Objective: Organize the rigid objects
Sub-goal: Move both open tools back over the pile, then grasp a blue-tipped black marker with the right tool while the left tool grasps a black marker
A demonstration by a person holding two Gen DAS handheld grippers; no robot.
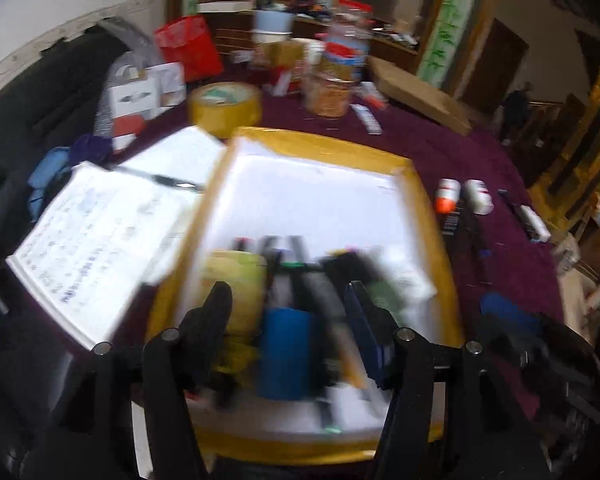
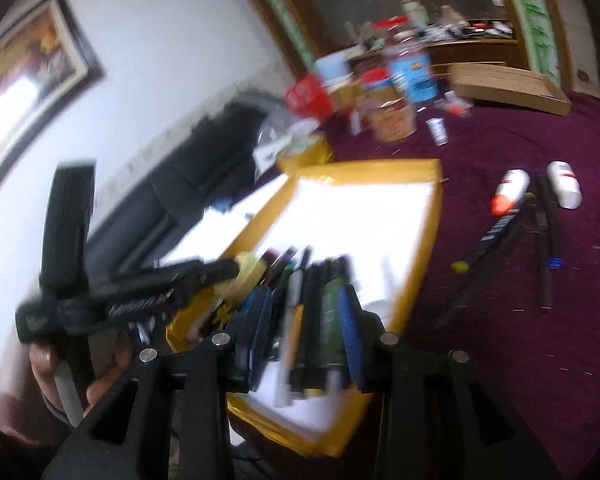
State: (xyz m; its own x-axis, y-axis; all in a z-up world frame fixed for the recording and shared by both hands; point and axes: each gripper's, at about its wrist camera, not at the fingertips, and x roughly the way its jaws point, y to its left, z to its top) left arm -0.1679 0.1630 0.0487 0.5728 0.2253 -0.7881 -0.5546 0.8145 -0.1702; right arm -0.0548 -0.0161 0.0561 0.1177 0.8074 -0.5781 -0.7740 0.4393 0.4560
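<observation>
Right now both grippers sit over the tray (image 1: 432, 208). Pens (image 2: 300, 312) lie in its near end, long axes running away from the jaws. Right gripper (image 2: 304, 320) nearer, jaws spread w/ pens between; left gripper (image 1: 288, 312) likewise open, empty.

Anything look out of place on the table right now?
Yes: several black pens and two white bottles still lie scattered on the purple tablecloth, outside the yellow-rimmed white tray where the other pens are gathered.
</observation>
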